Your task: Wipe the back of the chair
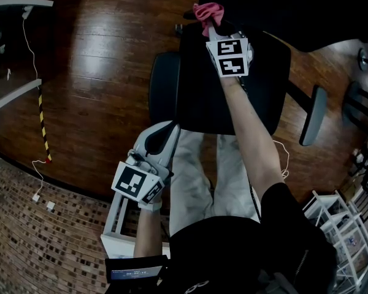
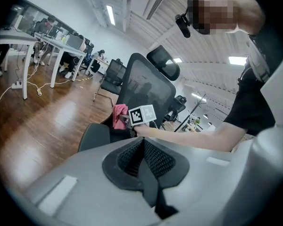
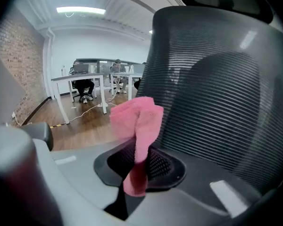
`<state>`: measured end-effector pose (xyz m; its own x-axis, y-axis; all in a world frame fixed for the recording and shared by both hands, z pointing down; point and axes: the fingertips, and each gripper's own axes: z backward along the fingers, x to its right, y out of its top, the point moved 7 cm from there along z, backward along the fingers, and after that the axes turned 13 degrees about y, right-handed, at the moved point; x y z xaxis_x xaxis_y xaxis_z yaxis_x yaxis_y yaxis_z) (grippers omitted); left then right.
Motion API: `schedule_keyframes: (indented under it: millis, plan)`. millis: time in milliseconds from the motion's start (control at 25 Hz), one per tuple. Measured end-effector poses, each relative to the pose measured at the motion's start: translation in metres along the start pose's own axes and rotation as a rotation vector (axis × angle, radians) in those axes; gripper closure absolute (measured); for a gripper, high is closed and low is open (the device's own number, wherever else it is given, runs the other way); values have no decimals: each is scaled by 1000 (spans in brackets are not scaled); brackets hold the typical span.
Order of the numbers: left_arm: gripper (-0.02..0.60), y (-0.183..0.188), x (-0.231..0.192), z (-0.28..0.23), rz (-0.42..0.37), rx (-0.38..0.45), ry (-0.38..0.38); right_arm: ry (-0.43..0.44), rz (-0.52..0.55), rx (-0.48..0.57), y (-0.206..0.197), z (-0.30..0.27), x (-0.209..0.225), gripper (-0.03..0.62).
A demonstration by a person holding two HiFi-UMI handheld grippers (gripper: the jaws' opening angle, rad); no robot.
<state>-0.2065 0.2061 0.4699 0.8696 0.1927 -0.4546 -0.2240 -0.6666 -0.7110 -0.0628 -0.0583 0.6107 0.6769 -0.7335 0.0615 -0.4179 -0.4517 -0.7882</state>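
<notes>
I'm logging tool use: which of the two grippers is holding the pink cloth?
The right gripper: its jaws pinch the pink cloth beside the chair back; the left gripper is shut on nothing.

The right gripper [image 3: 140,166] pinches a pink cloth [image 3: 137,121] (folded, standing upright) just beside the chair's [image 3: 217,102] mesh back.

Black mesh chair back [image 3: 217,102] upright, ribbed, headrest on top. Bunched pink cloth [image 3: 137,119] pinched in right gripper [image 3: 137,161], sticking up just beside the mesh's lower left edge; contact unclear.
</notes>
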Motion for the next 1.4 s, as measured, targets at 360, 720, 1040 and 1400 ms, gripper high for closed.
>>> schedule_keyframes:
  millis: [360, 720, 1040, 1400]
  plan:
    - [591, 12, 40, -32, -73, -34, -74, -131, -59, 13, -21, 69, 75, 549]
    - [591, 11, 117, -81, -144, -72, -169, -275, -158, 73, -50, 170, 169, 548]
    - [591, 10, 171, -112, -190, -96, -226, -391, -246, 121, -74, 248, 233, 548]
    - [591, 8, 196, -118, -198, -85, -247, -500, -356, 138, -90, 298, 274, 548]
